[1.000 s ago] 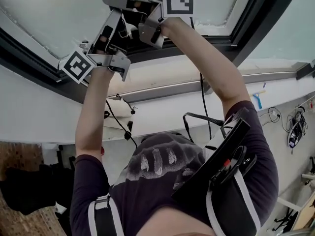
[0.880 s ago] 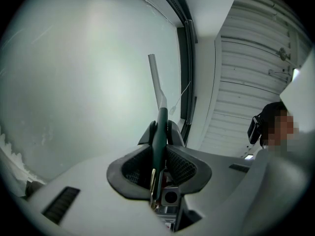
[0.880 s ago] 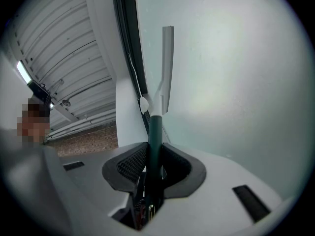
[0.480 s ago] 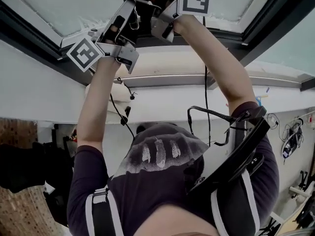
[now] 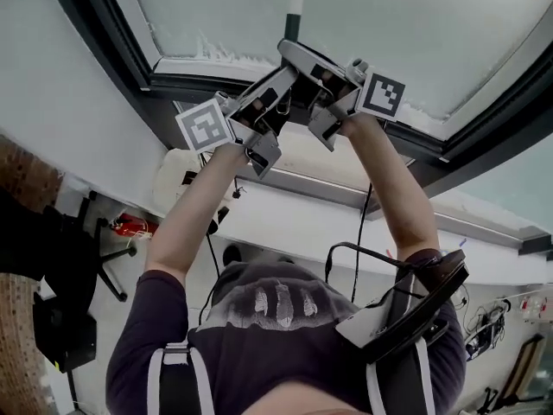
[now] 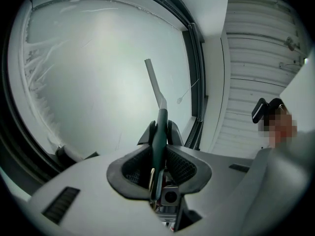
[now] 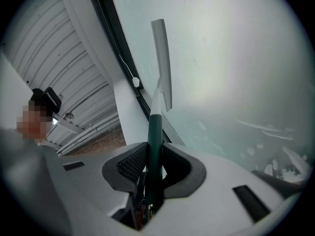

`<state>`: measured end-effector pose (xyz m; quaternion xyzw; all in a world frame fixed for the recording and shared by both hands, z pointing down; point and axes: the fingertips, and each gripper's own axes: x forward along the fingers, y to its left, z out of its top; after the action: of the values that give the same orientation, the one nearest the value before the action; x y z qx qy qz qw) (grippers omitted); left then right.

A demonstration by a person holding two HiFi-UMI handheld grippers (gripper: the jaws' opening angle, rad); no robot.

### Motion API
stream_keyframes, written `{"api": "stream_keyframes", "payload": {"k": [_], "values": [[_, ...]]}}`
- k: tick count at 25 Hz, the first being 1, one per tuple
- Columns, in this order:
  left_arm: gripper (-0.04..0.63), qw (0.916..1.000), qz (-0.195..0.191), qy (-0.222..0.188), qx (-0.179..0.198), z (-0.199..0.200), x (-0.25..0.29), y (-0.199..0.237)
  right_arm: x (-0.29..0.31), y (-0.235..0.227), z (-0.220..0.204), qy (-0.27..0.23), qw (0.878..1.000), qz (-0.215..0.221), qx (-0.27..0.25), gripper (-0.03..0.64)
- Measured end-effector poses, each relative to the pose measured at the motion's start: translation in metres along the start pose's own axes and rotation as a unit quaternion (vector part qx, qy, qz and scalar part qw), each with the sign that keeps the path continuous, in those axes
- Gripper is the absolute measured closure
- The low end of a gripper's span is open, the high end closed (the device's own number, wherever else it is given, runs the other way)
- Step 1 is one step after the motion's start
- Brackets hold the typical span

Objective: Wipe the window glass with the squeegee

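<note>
**A:** Where was the squeegee (image 7: pixel 160 68), and what held it?

**B:** It was up against the window glass (image 6: pixel 98 73), overhead. Its dark green handle (image 6: pixel 160 132) ran through both grippers. The left gripper (image 6: pixel 160 132) was clamped shut on it, and the right gripper (image 7: pixel 155 157) was clamped on it too, just beside the left one.

**A:** What could have gone wrong from there?

**B:** I'd judge twisting to be the main risk. The handle was thin and round, and the blade (image 6: pixel 153 82) was wide, so drag on the glass could have turned it in the pads. A tilted blade would have left streaks. I couldn't tell whether its whole edge was touching the pane. The blade also sat near the dark frame (image 5: pixel 108 33), where a thin cord (image 7: pixel 129 68) with a small knob hung. A stroke that ran wide could have snagged that cord or knocked the frame.

**A:** What did the views show differently?

**B:** The head view showed the two raised arms and both grippers bunched together on the handle, but the blade was out of the picture. The left gripper view caught the blade almost edge-on, with white streaks (image 6: pixel 39 68) down the pane's left edge. The right gripper view showed more of the blade's flat face, and white blobs (image 7: pixel 280 168) low on the glass. Only the gripper views showed the pads pressed onto the handle.
</note>
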<state>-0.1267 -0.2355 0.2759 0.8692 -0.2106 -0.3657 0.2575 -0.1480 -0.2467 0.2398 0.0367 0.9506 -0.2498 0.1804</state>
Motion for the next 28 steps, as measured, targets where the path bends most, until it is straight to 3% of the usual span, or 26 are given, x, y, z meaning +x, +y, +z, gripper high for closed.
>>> {"api": "stream_keyframes", "payload": {"k": [8, 15, 18, 22, 28], "values": [[0.495, 0.9996, 0.018, 0.016, -0.014, -0.006, 0.000, 0.017, -0.007, -0.018, -0.003, -0.009, 1.000, -0.011, 0.020, 0.519], [0.495, 0.9987, 0.010, 0.045, -0.020, -0.010, 0.000, 0.035, -0.014, -0.033, -0.004, -0.026, 0.999, -0.037, 0.022, 0.519], [0.495, 0.9977, 0.005, 0.049, -0.045, -0.015, -0.001, 0.040, -0.017, -0.037, -0.006, -0.029, 0.998, -0.052, 0.022, 0.518], [0.495, 0.9971, 0.007, 0.069, -0.032, -0.017, -0.003, 0.048, -0.021, -0.045, -0.010, -0.033, 0.997, -0.069, 0.026, 0.520], [0.495, 0.9956, 0.004, 0.082, -0.045, -0.022, -0.004, 0.055, -0.027, -0.053, -0.014, -0.046, 0.995, -0.085, 0.035, 0.518]]}}
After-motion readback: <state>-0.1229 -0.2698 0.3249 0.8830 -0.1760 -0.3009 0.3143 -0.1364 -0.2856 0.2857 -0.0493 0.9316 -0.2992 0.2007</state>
